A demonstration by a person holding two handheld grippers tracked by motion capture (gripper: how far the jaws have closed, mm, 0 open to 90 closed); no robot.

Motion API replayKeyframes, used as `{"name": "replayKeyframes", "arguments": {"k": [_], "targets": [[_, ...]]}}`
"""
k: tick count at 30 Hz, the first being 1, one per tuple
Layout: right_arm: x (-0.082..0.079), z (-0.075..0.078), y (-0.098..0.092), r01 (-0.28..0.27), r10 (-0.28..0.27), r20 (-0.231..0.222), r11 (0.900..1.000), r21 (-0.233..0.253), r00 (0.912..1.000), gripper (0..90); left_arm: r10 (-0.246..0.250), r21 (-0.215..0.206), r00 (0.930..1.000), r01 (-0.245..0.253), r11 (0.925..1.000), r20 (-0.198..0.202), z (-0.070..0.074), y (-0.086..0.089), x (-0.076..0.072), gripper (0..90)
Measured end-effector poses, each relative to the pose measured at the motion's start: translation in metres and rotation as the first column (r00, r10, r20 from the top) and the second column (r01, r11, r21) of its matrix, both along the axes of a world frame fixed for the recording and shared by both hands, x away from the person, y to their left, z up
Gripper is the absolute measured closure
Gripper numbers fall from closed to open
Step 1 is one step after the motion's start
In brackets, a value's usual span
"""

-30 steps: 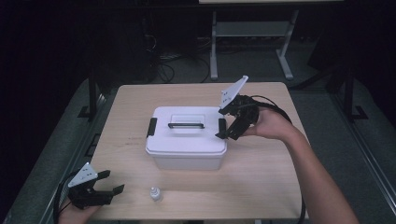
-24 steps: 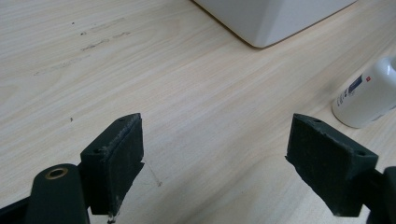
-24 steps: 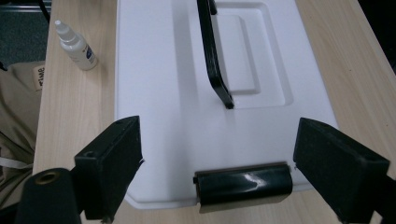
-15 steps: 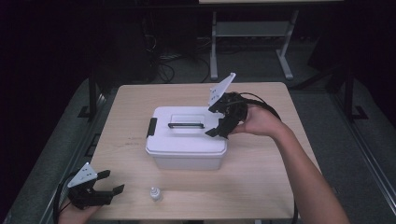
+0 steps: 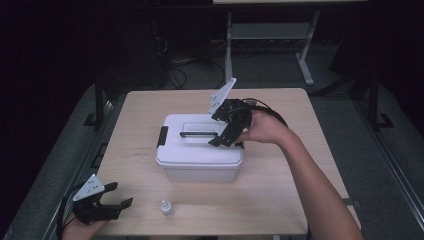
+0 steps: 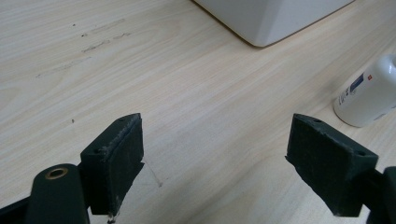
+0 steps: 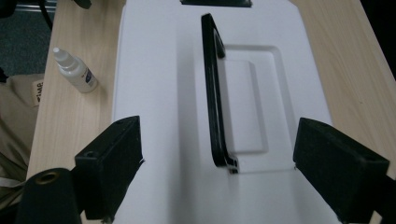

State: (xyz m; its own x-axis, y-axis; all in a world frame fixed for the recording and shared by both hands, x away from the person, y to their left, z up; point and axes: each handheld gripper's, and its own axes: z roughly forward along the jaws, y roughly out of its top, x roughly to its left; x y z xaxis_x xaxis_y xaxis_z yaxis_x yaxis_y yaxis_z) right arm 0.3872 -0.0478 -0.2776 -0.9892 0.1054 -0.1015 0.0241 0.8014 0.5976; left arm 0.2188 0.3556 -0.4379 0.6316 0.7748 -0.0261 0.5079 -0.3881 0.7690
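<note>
White box [image 5: 199, 152] sits mid-table [image 5: 280, 200], lid on, black handle [image 7: 214, 93] lying betw. right gripper [image 7: 217, 179] jaws, which are spread wide above lid. Left gripper [image 6: 217, 163] also spread, holding nothing, low at near-left edge; small bottle [image 5: 165, 208] just beside it.

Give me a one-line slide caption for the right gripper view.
Open right gripper poised above the white box lid, jaws either side of its black handle; small dropper bottle on the table beside it.
</note>
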Motion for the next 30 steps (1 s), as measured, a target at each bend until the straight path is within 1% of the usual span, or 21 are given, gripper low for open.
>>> {"name": "replayKeyframes", "arguments": {"k": [1,6,7,10,13,16,19,20,22,23,26,29,30], "targets": [[0.000,0.000,0.005,-0.006,0.006,0.006,1.000,-0.001,1.0000,15.4,0.001,0.000,1.0000,-0.001,1.0000,0.000,0.000,0.000,0.000,18.5],[0.002,0.000,0.013,-0.013,0.013,0.004,1.000,-0.005,0.9999,15.5,0.001,-0.004,1.0000,-0.001,1.0000,0.001,0.000,0.000,0.000,18.4],[0.002,0.000,0.016,-0.023,0.023,0.001,1.000,-0.006,0.9997,16.3,-0.001,0.003,1.0000,0.001,1.0000,0.001,0.000,0.000,0.000,18.5],[0.002,-0.001,0.019,-0.027,0.027,0.001,1.000,-0.010,0.9996,16.4,0.000,0.003,1.0000,0.000,1.0000,0.000,0.000,0.001,0.000,18.5],[0.004,-0.003,0.024,-0.037,0.037,-0.004,0.999,-0.007,0.9993,19.8,0.000,0.005,1.0000,0.000,1.0000,0.001,0.000,0.000,0.000,18.5],[0.006,-0.003,0.026,-0.037,0.037,-0.010,0.999,-0.008,0.9993,20.9,0.001,0.005,1.0000,-0.001,1.0000,0.001,0.000,0.000,0.000,18.5],[0.006,-0.005,0.030,-0.041,0.041,-0.020,0.999,-0.009,0.9990,23.5,0.000,0.006,1.0000,0.000,1.0000,0.001,0.000,0.000,0.000,18.5],[0.007,-0.006,0.032,-0.048,0.048,-0.015,0.999,-0.010,0.9987,24.7,0.000,0.007,1.0000,0.000,1.0000,0.000,0.000,0.000,0.000,18.5],[0.008,-0.007,0.035,-0.048,0.048,-0.020,0.999,-0.012,0.9986,26.6,-0.004,0.004,1.0000,0.004,1.0000,-0.004,-0.001,0.000,0.000,18.5],[0.010,-0.009,0.037,-0.055,0.055,-0.024,0.998,-0.017,0.9982,29.3,-0.010,0.001,0.9999,0.010,0.9999,-0.005,0.000,0.000,0.000,18.5],[0.011,-0.010,0.039,-0.054,0.054,-0.023,0.998,-0.025,0.9983,31.6,-0.013,0.005,0.9999,0.013,0.9999,0.000,0.000,-0.001,0.000,18.5],[0.012,-0.012,0.043,-0.055,0.054,-0.040,0.998,-0.036,0.9978,34.9,-0.012,0.005,0.9999,0.012,0.9999,0.000,0.000,0.000,0.000,18.4],[0.014,-0.014,0.045,-0.061,0.059,-0.044,0.997,-0.044,0.9973,38.0,-0.009,0.004,1.0000,0.009,0.9999,-0.001,0.000,0.000,0.000,18.5]]}}
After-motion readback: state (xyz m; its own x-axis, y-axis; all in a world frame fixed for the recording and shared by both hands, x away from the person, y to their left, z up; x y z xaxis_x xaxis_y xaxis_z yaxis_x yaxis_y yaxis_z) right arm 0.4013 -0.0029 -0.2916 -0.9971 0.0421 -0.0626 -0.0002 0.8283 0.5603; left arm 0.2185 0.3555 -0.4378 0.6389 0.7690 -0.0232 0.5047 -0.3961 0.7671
